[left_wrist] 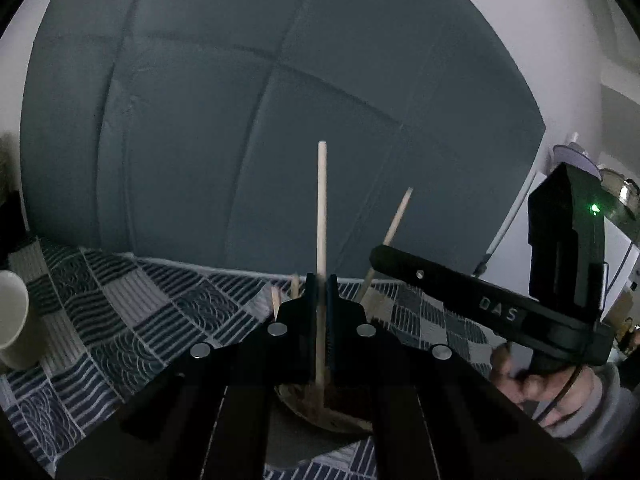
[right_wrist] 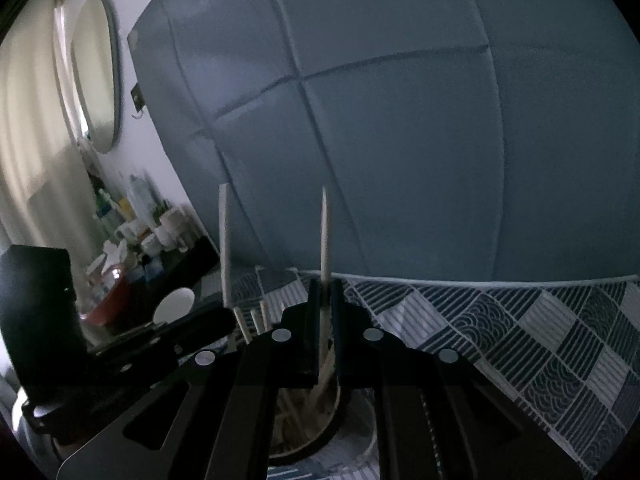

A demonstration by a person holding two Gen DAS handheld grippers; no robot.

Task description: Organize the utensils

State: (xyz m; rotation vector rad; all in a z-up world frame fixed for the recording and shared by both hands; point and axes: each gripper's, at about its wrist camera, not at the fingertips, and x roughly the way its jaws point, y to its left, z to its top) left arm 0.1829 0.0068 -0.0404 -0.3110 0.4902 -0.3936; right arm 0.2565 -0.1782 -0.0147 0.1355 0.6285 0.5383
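Both grippers hover over the same cup [right_wrist: 304, 432] on the patterned bed cover [left_wrist: 132, 320], each with jaws pinching one chopstick upright: left gripper [left_wrist: 321, 300] and right gripper [right_wrist: 326, 304] likely keep sticks vertical so they drop in cleanly

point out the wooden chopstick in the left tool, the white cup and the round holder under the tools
pale wooden chopstick [left_wrist: 322, 216], left wrist view, mid shaft above the tool
white cup [left_wrist: 14, 320], left wrist view, side wall
round brown holder [left_wrist: 308, 410], left wrist view, front rim
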